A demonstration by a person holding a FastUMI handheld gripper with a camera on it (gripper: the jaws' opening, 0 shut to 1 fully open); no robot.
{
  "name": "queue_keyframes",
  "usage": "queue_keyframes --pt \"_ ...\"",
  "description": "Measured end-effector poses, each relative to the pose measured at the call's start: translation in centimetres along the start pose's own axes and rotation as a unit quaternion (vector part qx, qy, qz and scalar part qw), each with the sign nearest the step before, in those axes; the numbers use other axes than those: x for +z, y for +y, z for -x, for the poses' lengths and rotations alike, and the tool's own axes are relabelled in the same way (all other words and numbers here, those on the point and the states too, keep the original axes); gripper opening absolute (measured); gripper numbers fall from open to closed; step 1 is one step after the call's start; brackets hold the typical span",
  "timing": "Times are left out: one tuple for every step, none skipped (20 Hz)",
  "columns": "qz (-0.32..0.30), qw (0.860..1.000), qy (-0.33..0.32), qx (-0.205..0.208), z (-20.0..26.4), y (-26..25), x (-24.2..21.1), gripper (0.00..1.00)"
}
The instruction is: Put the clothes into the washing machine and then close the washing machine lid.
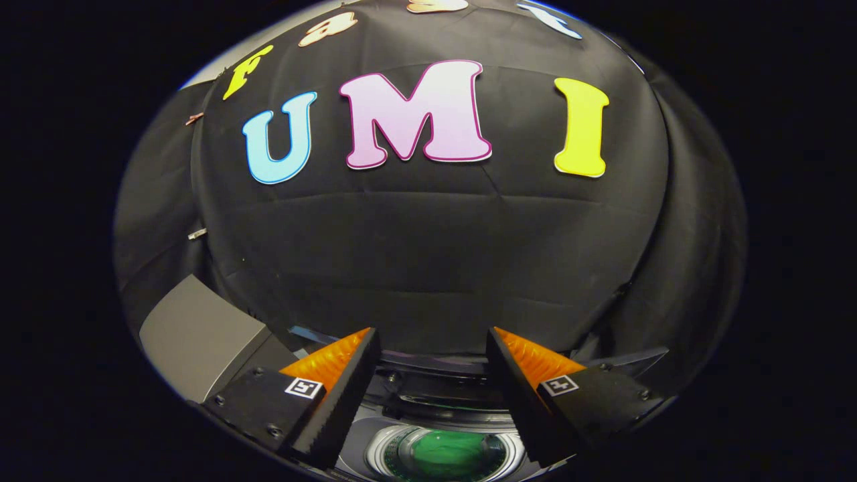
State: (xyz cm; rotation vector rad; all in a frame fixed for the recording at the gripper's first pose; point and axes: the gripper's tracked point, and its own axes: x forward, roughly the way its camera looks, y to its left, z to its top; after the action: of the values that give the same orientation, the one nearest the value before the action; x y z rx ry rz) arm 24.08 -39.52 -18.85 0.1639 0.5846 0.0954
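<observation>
The gripper (432, 341) stands wide open, its fingers holding nothing. Between them, at six o'clock, green clothes (450, 450) lie inside the washing machine (442, 391). A grey box (194, 338) sits at nine o'clock of the fingers.

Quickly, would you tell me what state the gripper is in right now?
Gripper: open, holding nothing, above the washing machine drum.
</observation>
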Motion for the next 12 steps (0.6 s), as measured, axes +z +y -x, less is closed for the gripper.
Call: queue_keyframes --pt "0.001 1.0 -0.002 0.001 0.1 0.0 0.0 1.0" --pt "0.003 1.0 -0.004 0.001 0.4 0.2 -0.1 1.0" --pt "0.005 1.0 -0.005 0.002 1.1 0.4 -0.4 1.0" --pt "0.007 1.0 -0.006 0.002 1.7 0.7 -0.4 1.0" --pt "0.01 1.0 -0.009 0.003 2.2 0.9 -0.5 1.0" --pt "0.015 1.0 -0.011 0.003 2.5 1.1 -0.7 1.0" --pt "0.018 1.0 -0.014 0.002 2.8 1.2 -0.7 1.0" --pt "0.045 0.999 -0.007 -0.004 2.9 1.5 -1.2 1.0" --pt "0.086 0.996 -0.006 -0.011 3.6 1.7 -1.3 1.0" --pt "0.125 0.992 -0.005 -0.021 3.4 2.0 -1.6 1.0" --pt "0.157 0.987 -0.012 -0.031 2.8 2.1 -2.1 1.0" --pt "0.183 0.982 -0.012 -0.038 2.6 1.9 -2.7 1.0"
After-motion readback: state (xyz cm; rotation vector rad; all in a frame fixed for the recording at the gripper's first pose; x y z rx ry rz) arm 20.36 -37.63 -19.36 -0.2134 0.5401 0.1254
